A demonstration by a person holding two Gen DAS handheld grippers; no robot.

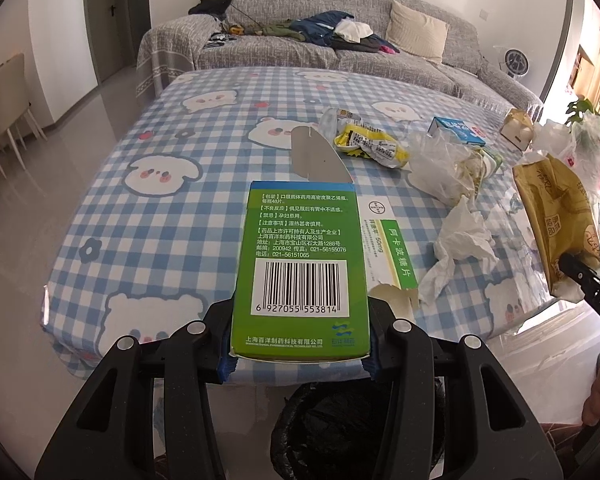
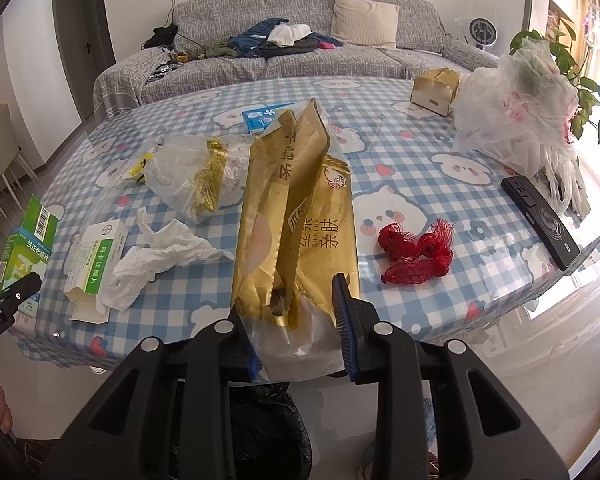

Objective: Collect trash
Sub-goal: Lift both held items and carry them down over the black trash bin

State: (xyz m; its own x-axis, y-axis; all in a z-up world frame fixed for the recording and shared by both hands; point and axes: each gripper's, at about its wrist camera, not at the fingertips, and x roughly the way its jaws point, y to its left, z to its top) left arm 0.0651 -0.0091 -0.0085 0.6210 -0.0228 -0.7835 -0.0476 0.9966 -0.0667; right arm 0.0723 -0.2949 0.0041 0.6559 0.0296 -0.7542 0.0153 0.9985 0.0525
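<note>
My left gripper [image 1: 298, 360] is shut on a green medicine box [image 1: 300, 268] with a barcode, held over the table's near edge above a black-lined bin [image 1: 340, 432]. The box also shows in the right wrist view [image 2: 26, 236]. My right gripper [image 2: 300, 332] is shut on a gold tissue packet [image 2: 296, 216], also above the bin [image 2: 268, 432]. The packet also shows in the left wrist view [image 1: 556, 216]. On the checked tablecloth [image 2: 400, 160] lie a white-green medicine box [image 2: 96, 260], a crumpled tissue [image 2: 156, 256], a clear plastic bag [image 2: 196, 176] and red netting [image 2: 416, 252].
A black phone [image 2: 540, 220], a large plastic bag [image 2: 516, 112], a small cardboard box [image 2: 436, 88] and a blue box [image 2: 260, 116] are on the table. A yellow wrapper [image 1: 372, 144] lies mid-table. A grey sofa [image 2: 300, 52] stands behind.
</note>
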